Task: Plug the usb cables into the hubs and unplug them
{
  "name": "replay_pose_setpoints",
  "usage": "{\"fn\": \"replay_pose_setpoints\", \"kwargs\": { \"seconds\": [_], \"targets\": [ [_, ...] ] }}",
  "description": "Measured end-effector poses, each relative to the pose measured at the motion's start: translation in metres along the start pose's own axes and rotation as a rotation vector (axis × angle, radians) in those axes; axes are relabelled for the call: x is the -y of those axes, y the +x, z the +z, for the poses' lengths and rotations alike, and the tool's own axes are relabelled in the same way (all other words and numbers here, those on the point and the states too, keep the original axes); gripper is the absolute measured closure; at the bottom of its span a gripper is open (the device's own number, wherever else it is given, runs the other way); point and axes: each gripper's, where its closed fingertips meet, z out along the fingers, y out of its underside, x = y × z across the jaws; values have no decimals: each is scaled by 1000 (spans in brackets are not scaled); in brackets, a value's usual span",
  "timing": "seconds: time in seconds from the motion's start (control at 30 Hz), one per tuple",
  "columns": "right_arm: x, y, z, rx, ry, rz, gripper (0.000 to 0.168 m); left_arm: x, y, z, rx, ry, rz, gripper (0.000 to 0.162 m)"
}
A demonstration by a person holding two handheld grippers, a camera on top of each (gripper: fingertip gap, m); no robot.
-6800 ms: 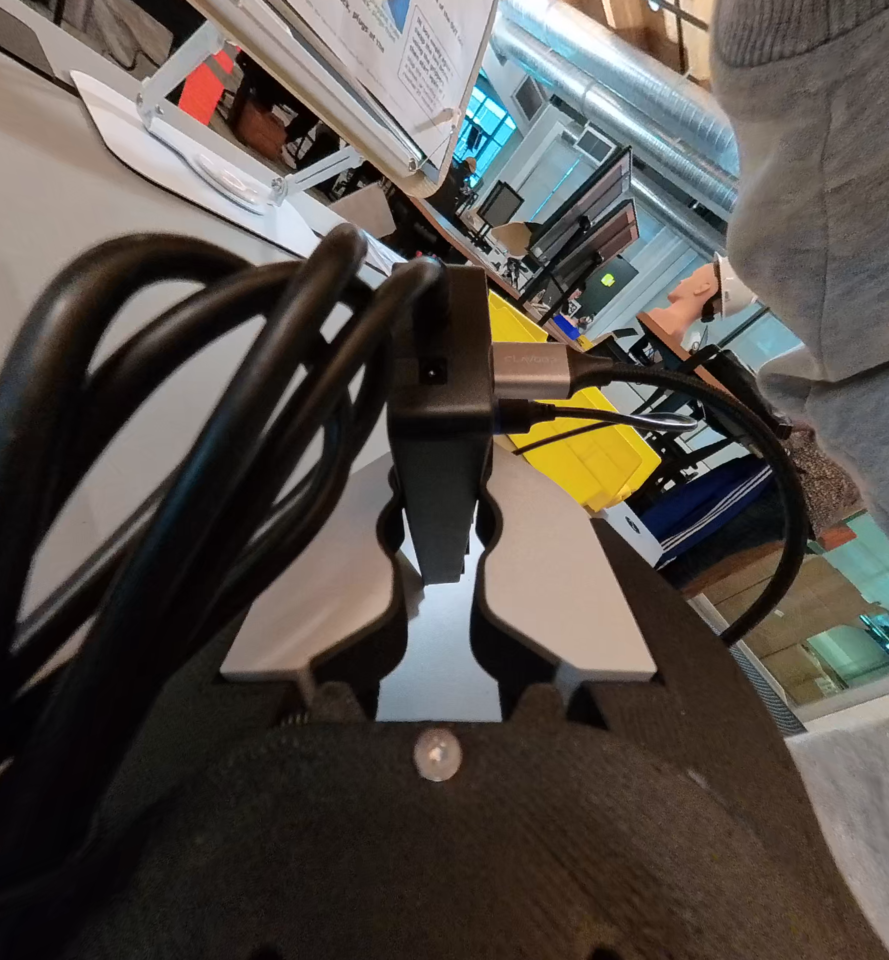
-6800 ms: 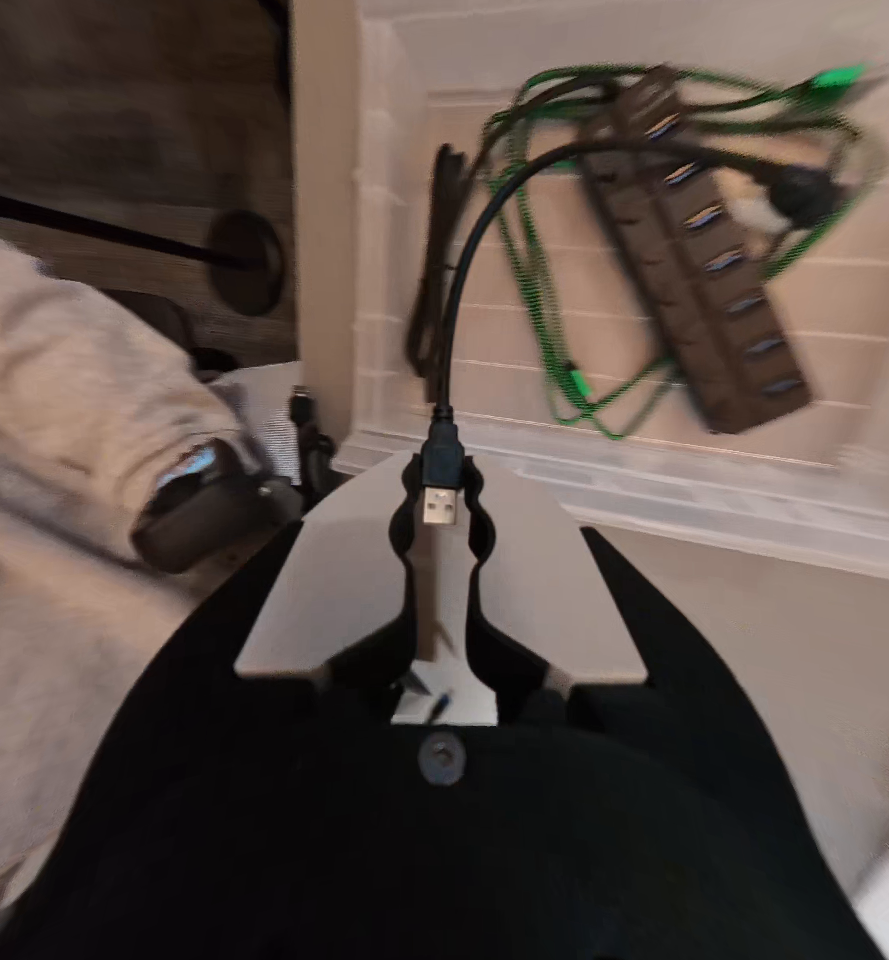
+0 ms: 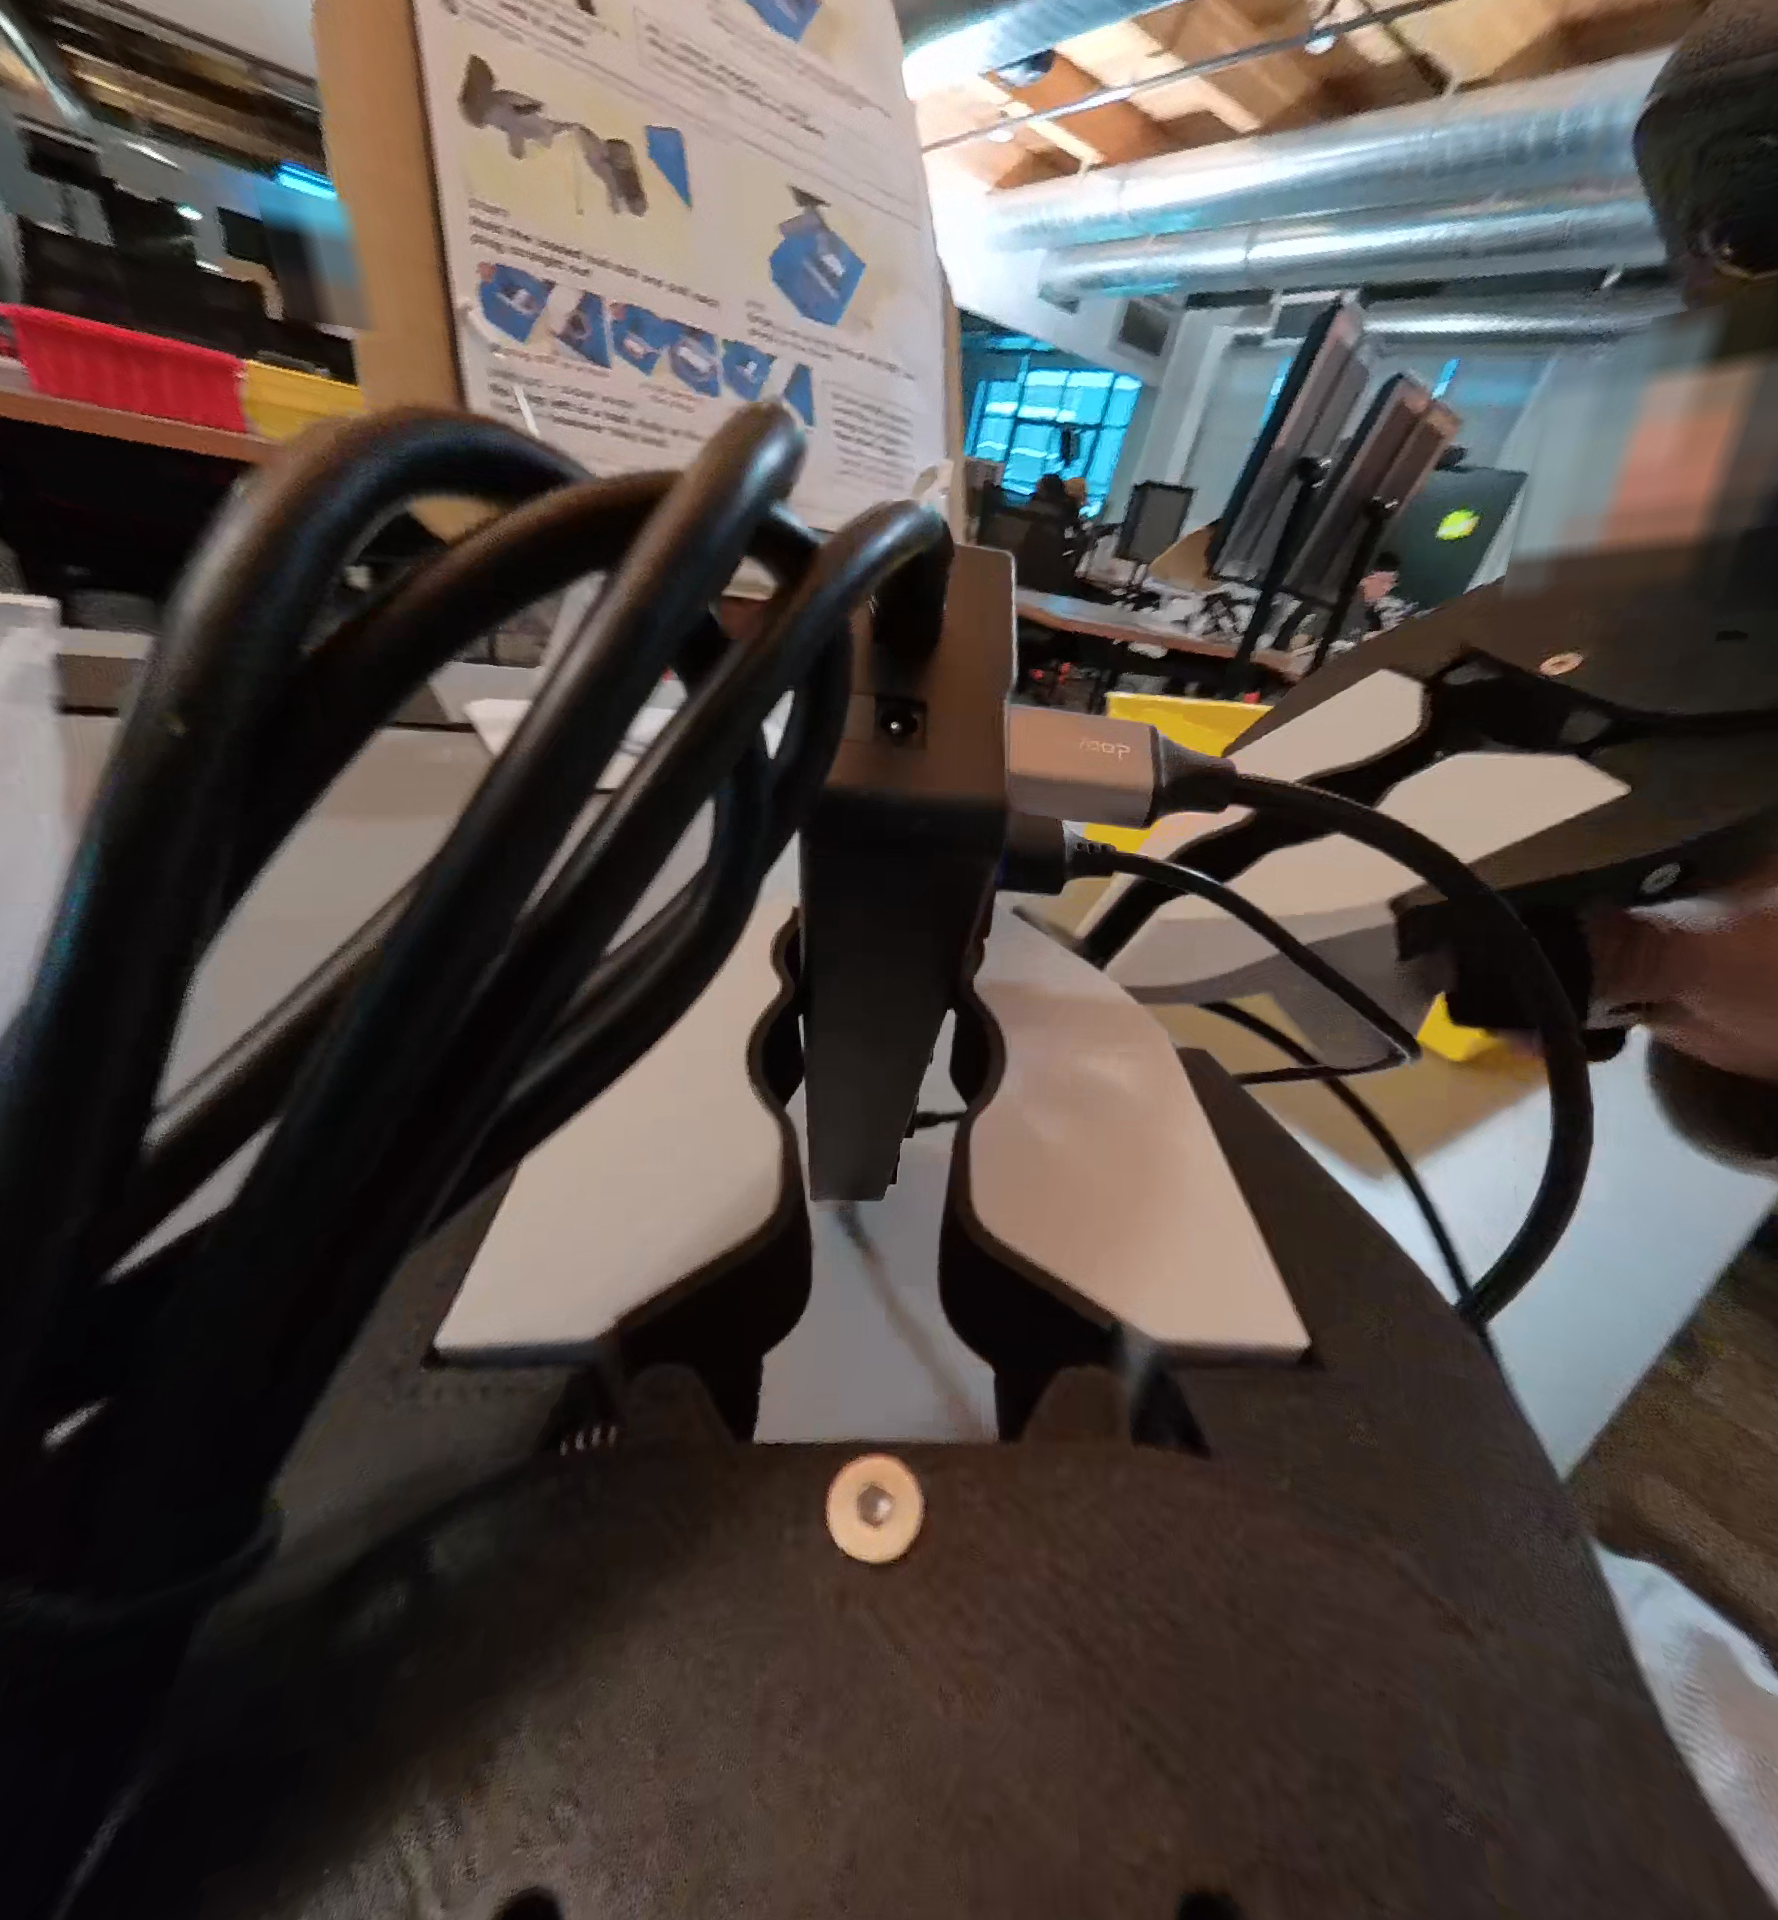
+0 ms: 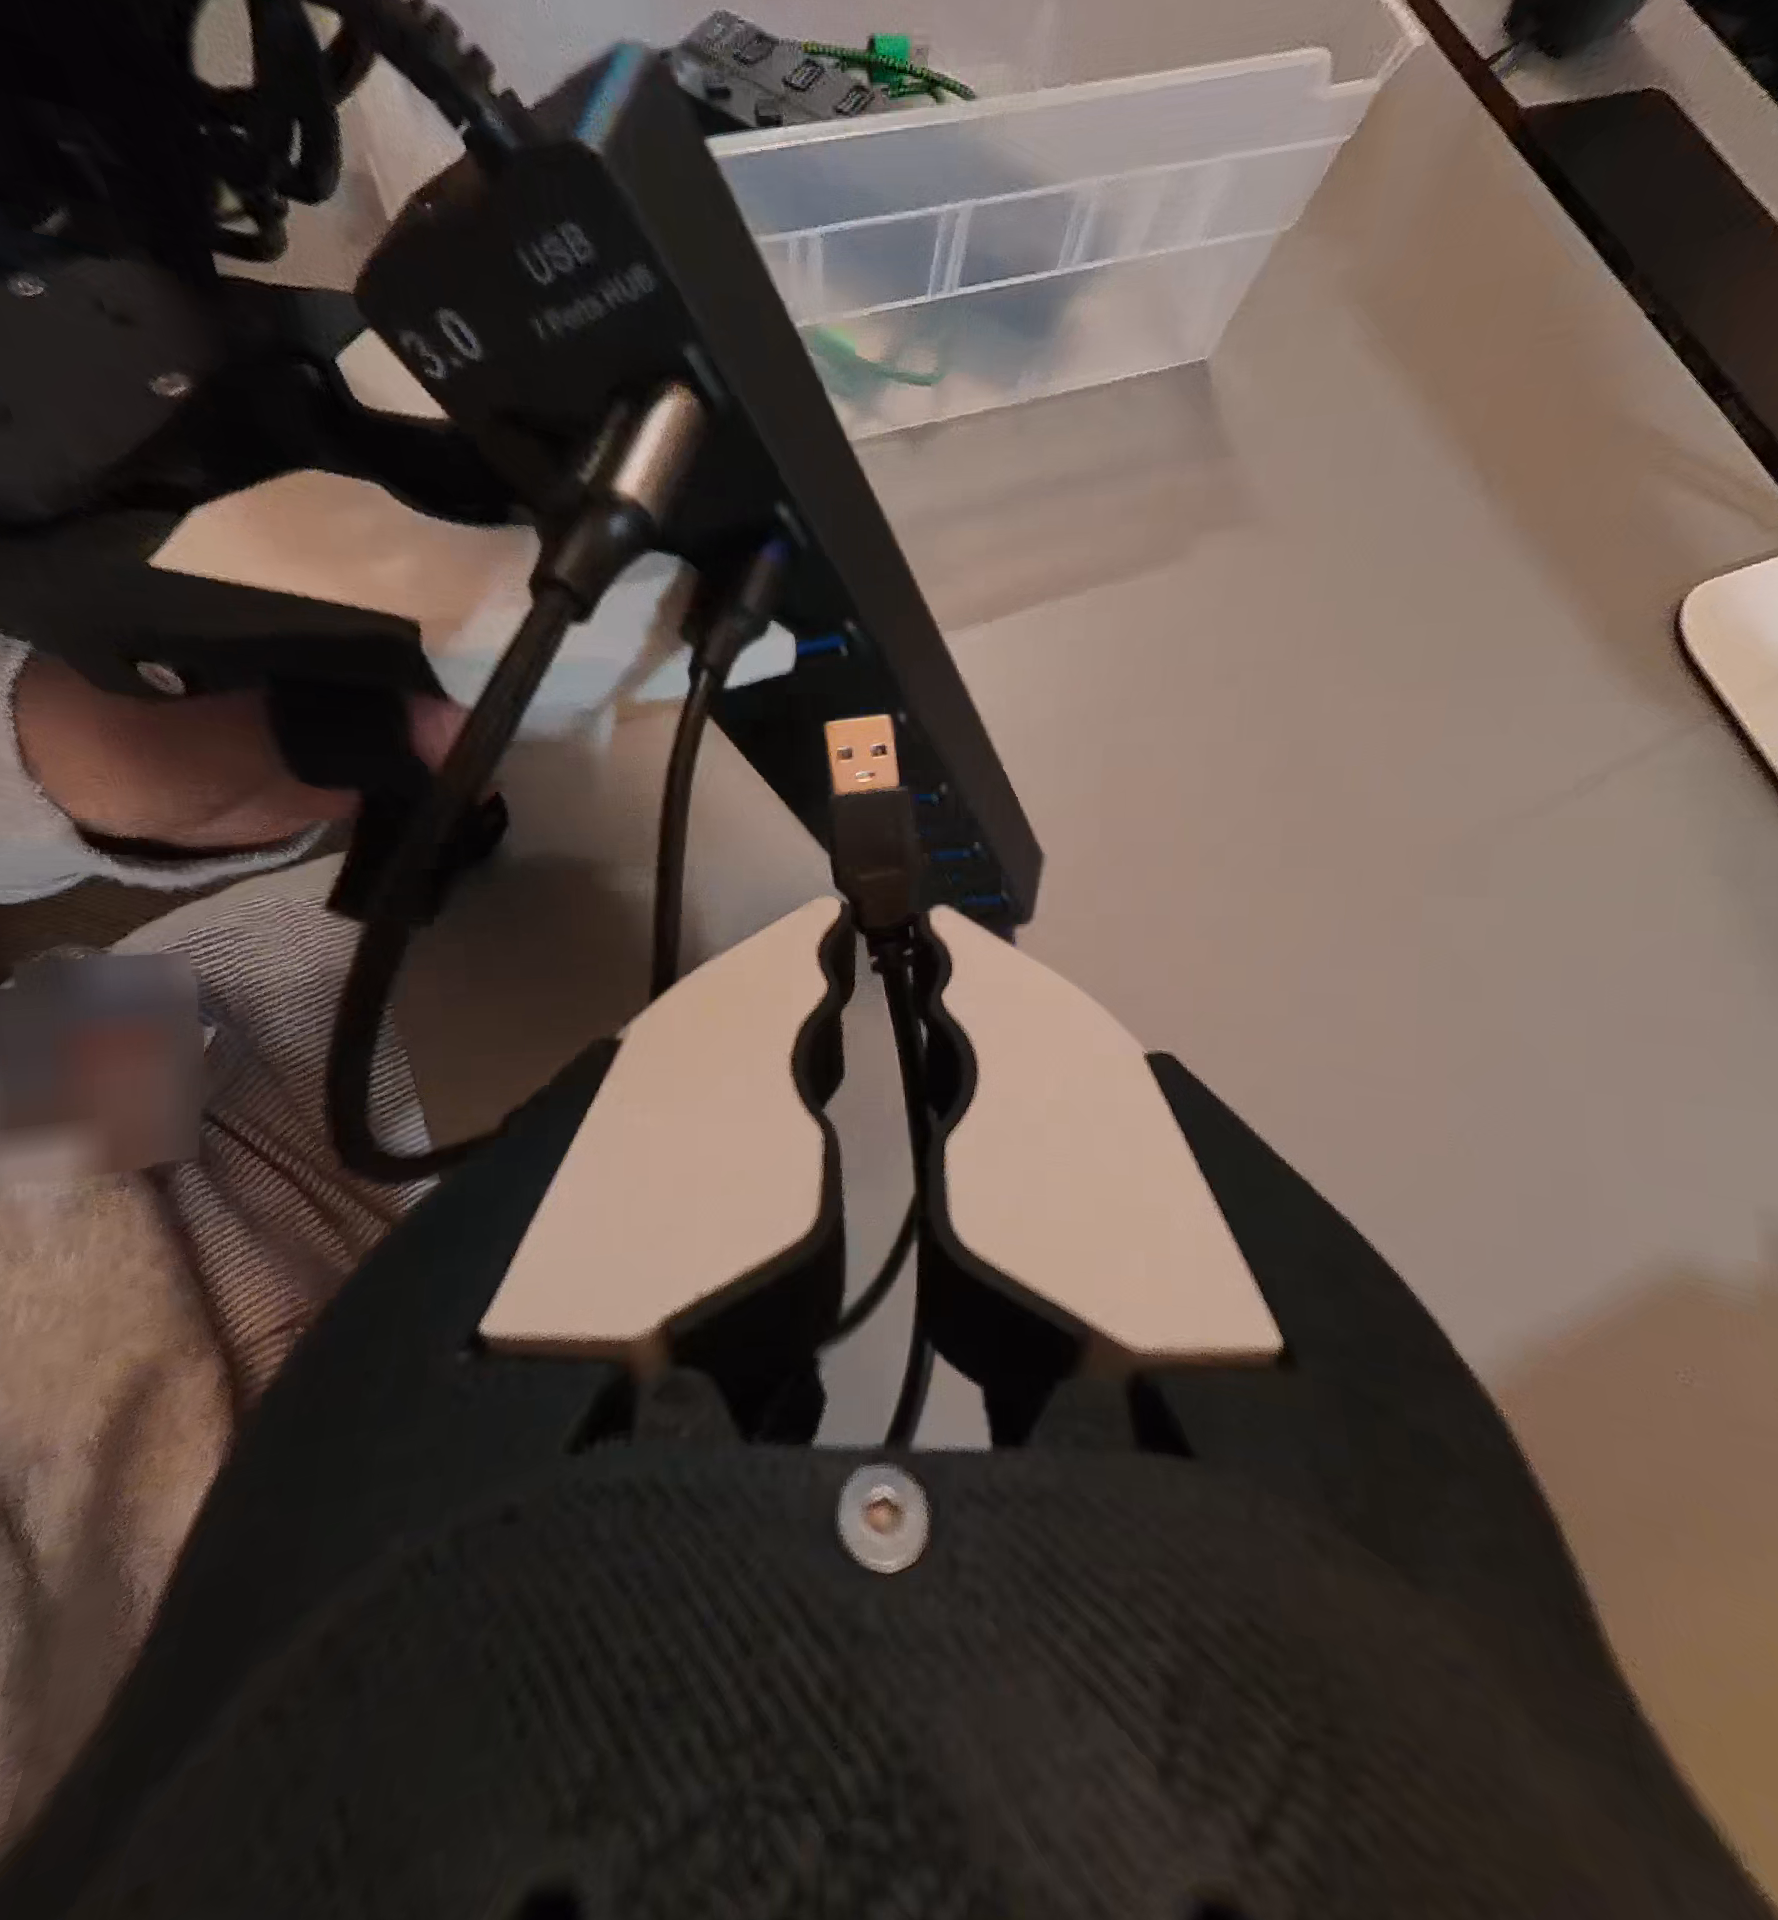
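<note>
Pinched between the jaws of the left gripper (image 3: 880, 997), in the middle of the left wrist view: the black hub (image 3: 906, 831), held up on end and kept stiff, likely so as not to wobble when pushed on. Already stuck in its side, right of middle: a silver plug (image 3: 1082, 764) and a smaller dark plug (image 3: 1041, 857) just under it. Looped over the top, at the left: a fat bunch of black cords (image 3: 397, 831), out of the way of the holes.

In the right wrist view, jaws of the right gripper (image 4: 883, 925) pressed together on a thin black cable (image 4: 906, 1143), just behind its USB plug (image 4: 864, 753). Gripped that close probably to stop the plug from flopping. Metal tip pointing up the frame, just beside the hub's row of blue holes (image 4: 952, 857), but not in one yet. Probably lining up for a free hole. Behind, at the top: a clear bin (image 4: 1051, 239) with a green cord inside.
</note>
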Motion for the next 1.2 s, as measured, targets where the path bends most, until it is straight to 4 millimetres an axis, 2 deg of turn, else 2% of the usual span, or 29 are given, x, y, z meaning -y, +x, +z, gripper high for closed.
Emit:
{"fn": "replay_pose_setpoints", "kwargs": {
  "seconds": [0.17, 0.37, 0.87, 1.2],
  "targets": [
    [0, -3, -3, -76, -9, -1, 158, -1, 8, 4, -73, 26, -135, 137],
    [-1, 2, -13, -141, -14, -29, 158, -5, 17, 12, -82, 12, -93, 137],
    [-11, 4, -12, -191, -56, -49, 158, -3, 21, 16, -63, 34, -90, 136],
    [-3, -3, -16, -164, 19, -56, 158, -7, 19, 17, -54, 11, -78, 136]
  ]
}}
